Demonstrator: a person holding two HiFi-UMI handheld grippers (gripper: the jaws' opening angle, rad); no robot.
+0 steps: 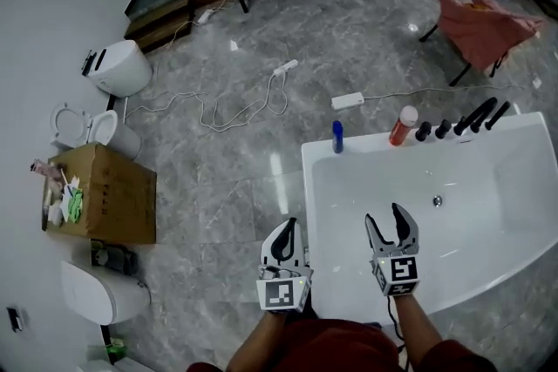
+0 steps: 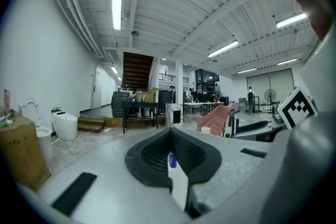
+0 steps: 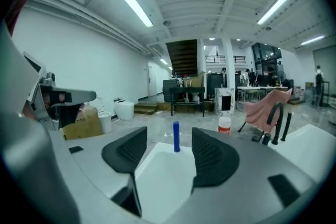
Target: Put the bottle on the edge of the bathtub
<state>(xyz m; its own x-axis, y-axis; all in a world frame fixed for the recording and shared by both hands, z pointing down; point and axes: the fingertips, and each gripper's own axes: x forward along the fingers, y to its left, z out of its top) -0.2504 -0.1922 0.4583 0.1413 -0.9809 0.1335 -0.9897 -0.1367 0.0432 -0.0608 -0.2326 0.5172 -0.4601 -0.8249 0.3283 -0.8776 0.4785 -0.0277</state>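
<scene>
Blue bottle point(image 1: 336, 137) stands upright on the bathtub's point(image 1: 308, 196) far rim, at its left corner. Orange bottle point(image 1: 403, 125) is on the same rim, right of the blue one and apart from it; black taps point(image 1: 462, 122) are further right.

Right gripper point(image 1: 392, 226) hangs over the bathtub's near side, fingers point(image 3: 128, 152) wide, nothing between them.

Left gripper point(image 1: 286, 231) is just off the bathtub's near left corner, above the floor point(image 1: 261, 152), fingers point(image 2: 152, 152) pressed together, holding nothing.

Cardboard box point(image 1: 113, 196) sits well left of the bathtub.

The bathtub point(image 1: 319, 165) is glossy and smooth, the floor point(image 1: 349, 39) polished stone, the box point(image 1: 122, 196) matt cardboard.
</scene>
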